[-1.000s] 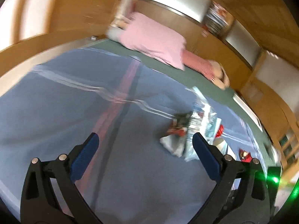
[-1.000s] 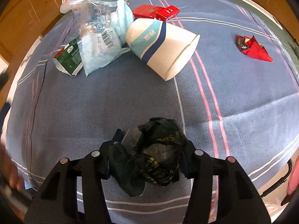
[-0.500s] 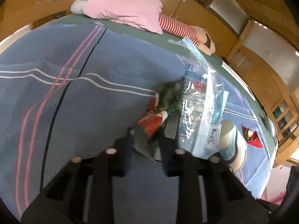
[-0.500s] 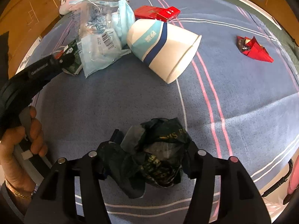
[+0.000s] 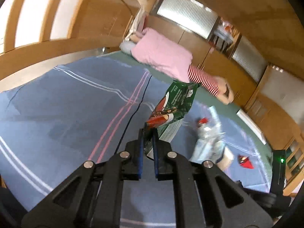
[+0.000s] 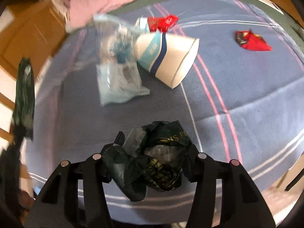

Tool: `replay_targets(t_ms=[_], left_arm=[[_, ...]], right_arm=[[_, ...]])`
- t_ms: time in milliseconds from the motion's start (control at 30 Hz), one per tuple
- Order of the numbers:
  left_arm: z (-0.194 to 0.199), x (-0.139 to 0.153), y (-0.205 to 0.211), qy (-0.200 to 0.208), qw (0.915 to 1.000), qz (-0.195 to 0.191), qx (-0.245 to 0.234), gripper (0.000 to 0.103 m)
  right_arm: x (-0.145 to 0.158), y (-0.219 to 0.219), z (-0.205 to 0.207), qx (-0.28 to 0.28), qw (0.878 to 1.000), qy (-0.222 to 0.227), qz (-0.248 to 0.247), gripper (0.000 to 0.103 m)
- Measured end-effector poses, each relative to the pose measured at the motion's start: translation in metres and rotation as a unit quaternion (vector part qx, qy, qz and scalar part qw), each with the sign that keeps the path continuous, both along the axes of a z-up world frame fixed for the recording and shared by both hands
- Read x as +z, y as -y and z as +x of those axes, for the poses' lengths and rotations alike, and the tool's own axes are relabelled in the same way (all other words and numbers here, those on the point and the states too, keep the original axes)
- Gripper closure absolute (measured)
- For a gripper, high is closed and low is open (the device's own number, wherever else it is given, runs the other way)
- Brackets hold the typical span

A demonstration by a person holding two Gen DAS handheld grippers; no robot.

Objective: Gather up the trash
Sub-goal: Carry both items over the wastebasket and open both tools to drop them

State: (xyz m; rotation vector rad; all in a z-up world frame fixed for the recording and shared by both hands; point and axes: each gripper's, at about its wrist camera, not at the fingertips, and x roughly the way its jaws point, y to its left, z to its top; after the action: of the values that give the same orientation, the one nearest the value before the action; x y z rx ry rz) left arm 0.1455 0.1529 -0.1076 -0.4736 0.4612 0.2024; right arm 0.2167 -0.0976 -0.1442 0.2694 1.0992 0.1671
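My left gripper (image 5: 147, 139) is clamped tight on the lower corner of a green snack wrapper (image 5: 172, 107), which stands up off the blue blanket (image 5: 66, 104) and leans toward one o'clock from my fingertips. In the right wrist view that same wrapper is a dark green blur at nine o'clock (image 6: 24, 95).

My right gripper (image 6: 150, 159) holds a crumpled dark green plastic bag (image 6: 152, 159), its jaws about half apart with the bundle filling the gap between them.

The rest of the trash lies on the blanket. At twelve o'clock from my right fingers a white paper cup with blue bands (image 6: 167, 57) lies on its side, mouth toward four o'clock. Touching it at its nine o'clock is a clear plastic packet (image 6: 117, 72), blurred, so I can't quite read its contents. A flat red pack (image 6: 163, 22) sits just past the cup, and a crumpled red wrapper (image 6: 250, 40) lies well apart at two o'clock. A pink pillow (image 5: 161, 57) rests at the blanket's far edge.
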Motion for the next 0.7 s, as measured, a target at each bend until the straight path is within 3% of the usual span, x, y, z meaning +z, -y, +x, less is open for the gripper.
replay_targets(t_ms=[367,700], left_arm=[[-0.031,0.008,0.016,0.0,0.9991,-0.021,-0.036,0.093],[-0.053,0.012,0.031,0.001,0.9975,-0.015,-0.069,0.093]], right_arm=[[0.064,-0.001,-0.039,0.009,0.997,0.072,0.009,0.05],[0.076,-0.002,-0.059,0.016,0.997,0.074,0.008,0.05]])
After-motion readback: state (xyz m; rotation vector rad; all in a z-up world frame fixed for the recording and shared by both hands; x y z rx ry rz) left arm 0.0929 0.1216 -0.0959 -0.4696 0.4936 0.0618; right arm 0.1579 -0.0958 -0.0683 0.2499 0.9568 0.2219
